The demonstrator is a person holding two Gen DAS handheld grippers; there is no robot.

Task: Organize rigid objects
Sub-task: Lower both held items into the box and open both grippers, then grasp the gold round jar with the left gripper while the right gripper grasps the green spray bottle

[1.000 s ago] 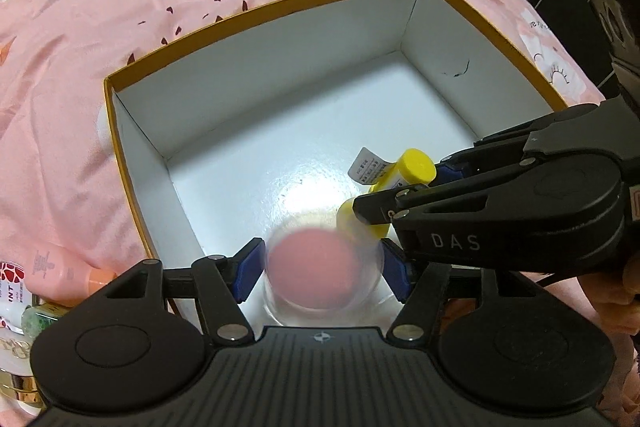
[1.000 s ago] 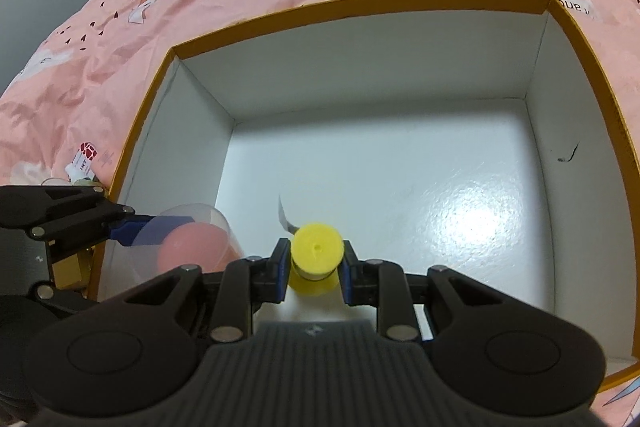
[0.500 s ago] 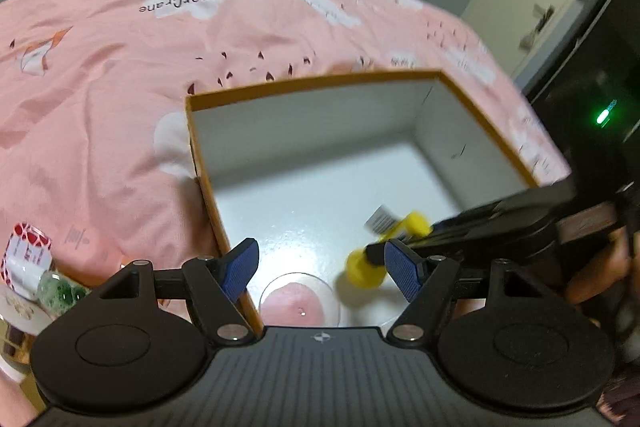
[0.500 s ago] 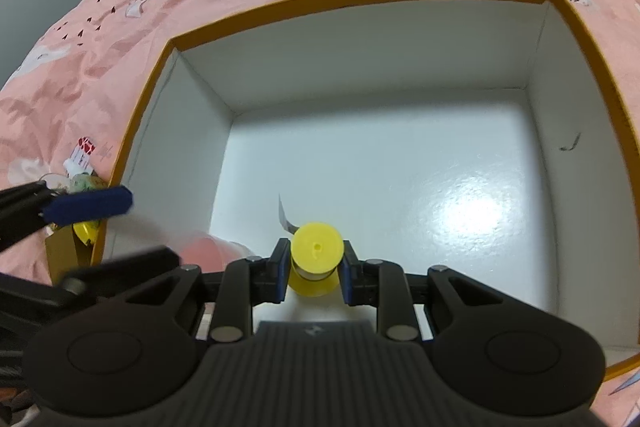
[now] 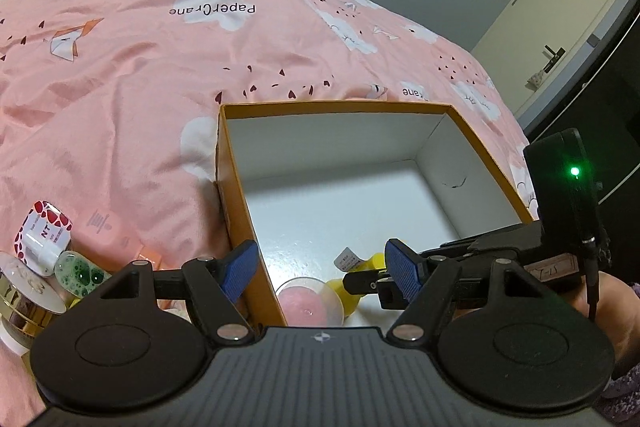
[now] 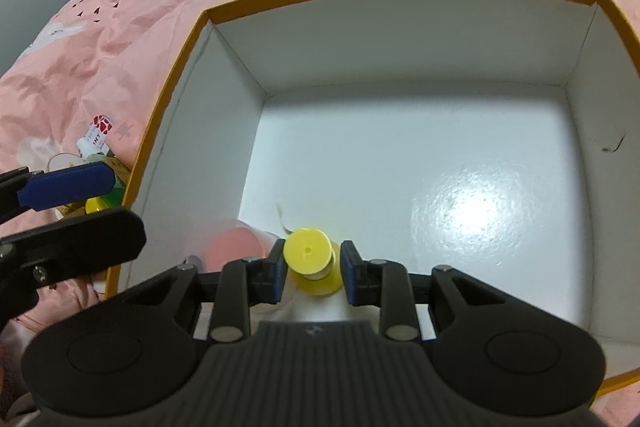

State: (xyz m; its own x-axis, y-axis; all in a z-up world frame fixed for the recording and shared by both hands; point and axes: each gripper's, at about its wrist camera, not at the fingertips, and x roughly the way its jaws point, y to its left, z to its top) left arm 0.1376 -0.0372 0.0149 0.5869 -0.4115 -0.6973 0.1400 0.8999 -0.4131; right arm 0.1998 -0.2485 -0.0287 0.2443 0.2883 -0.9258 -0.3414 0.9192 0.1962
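Left gripper (image 5: 320, 269) spread wide, empty, straddling the orange box (image 5: 236, 195) wall; clear cup with pink ball (image 5: 310, 301) already down inside, just below the tips. Right gripper (image 6: 312, 271) just easing apart, pads barely off the yellow-capped bottle (image 6: 308, 257) standing between them on the box floor. Best to open fully, then lift straight up to avoid tipping the bottle into the cup.

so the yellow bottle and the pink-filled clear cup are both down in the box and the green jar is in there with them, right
Not quite. The yellow bottle and pink-filled clear cup are in the box, but the green jar is outside it, on the pink bedspread beside the box's wall. The left wrist view shows it.
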